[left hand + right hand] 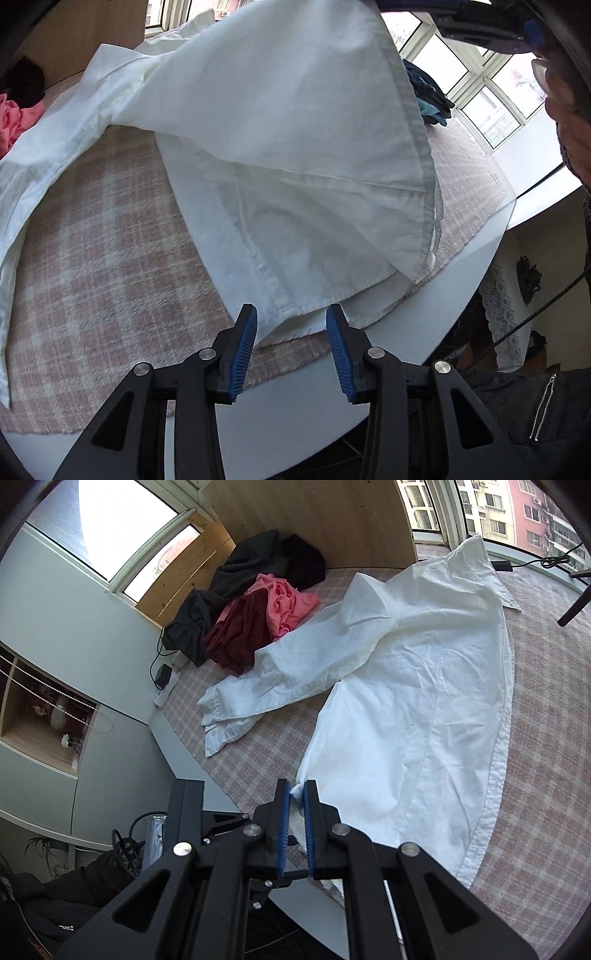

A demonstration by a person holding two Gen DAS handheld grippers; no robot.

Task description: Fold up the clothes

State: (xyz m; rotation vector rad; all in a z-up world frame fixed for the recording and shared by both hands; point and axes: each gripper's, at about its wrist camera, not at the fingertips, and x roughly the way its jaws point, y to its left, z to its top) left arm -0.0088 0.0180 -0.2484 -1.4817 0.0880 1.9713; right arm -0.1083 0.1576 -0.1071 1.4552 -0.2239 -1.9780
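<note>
Closest in, the left hand-held gripper [291,314] has its jaws spread apart with nothing pinched; the bottom hem of the white shirt [295,155] lies just past its tips on the pink checked cloth [110,229] that covers the desk [424,325]. The right hand-held gripper [296,788] is pressed together on a corner of that same shirt [406,709], a little wad of white fabric squeezed between the blue pads.

Only the left wrist view shows that one side of the shirt is lifted off the cloth, hanging like a sail above the flat part, plus a dark blue bundle [428,92] beyond the shirt by the windows. Only the right wrist view shows the whole shirt: body spread out long, button placket running down one edge, one sleeve flopped out sideways with its cuff crumpled, collar at the far end. Past that sleeve sits a pile of clothes [258,609], pink, dark red and black, against the wooden board.

The shirt's thin, wrinkly cotton, slightly see-through.
</note>
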